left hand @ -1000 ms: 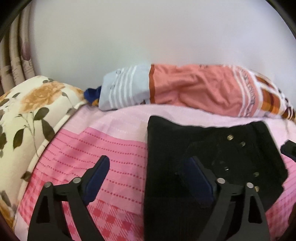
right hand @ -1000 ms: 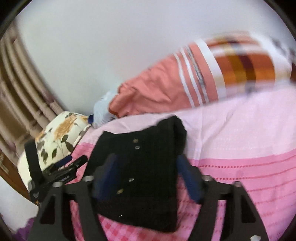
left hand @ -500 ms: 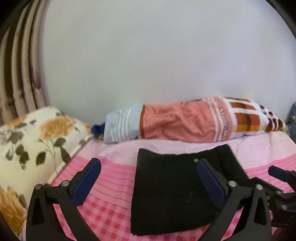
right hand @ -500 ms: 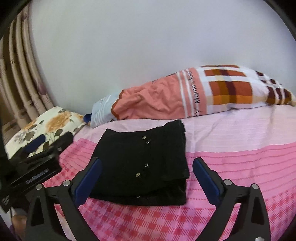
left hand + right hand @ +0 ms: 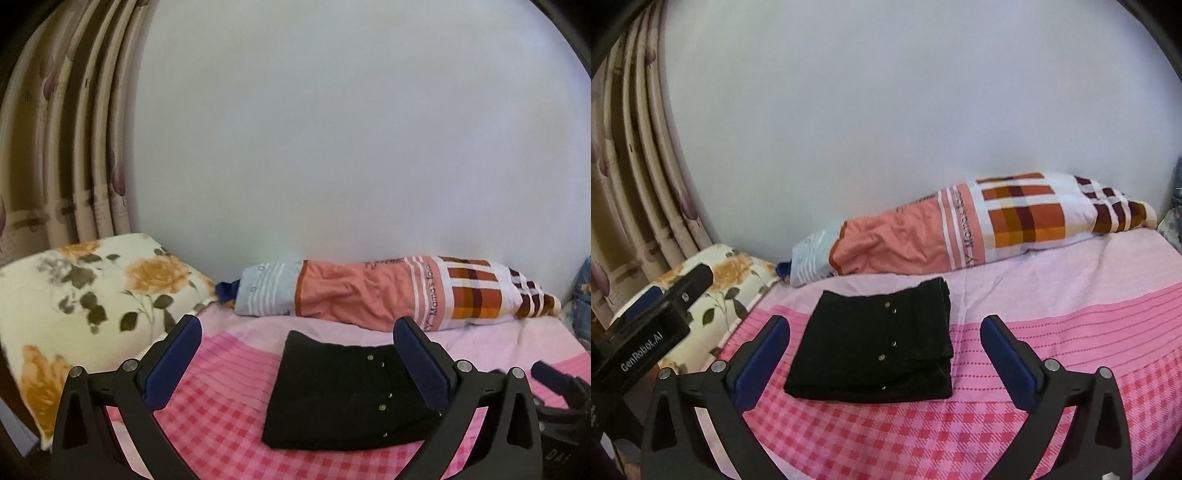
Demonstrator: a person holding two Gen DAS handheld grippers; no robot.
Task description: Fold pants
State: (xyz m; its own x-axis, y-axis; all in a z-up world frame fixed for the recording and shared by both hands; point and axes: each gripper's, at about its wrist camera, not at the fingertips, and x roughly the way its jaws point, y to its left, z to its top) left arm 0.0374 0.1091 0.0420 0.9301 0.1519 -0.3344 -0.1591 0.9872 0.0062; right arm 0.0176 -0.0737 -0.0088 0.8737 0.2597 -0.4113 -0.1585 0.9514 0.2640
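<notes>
The black pants [image 5: 340, 391] lie folded into a compact rectangle on the pink bed sheet [image 5: 221, 391], with small metal buttons showing on top. They also show in the right wrist view [image 5: 875, 343]. My left gripper [image 5: 297, 332] is open and empty, held back from and above the pants. My right gripper [image 5: 884, 326] is open and empty, also held back from the pants. The left gripper's body [image 5: 646, 328] shows at the left of the right wrist view.
A long orange and plaid bolster [image 5: 388, 295] lies along the white wall behind the pants. A floral pillow [image 5: 81, 306] sits at the left, with curtains [image 5: 66, 147] behind it. Pink sheet [image 5: 1071, 306] extends right of the pants.
Both grippers have pulled back and up from the pants, which now lie flat and folded. Both stayed open.
</notes>
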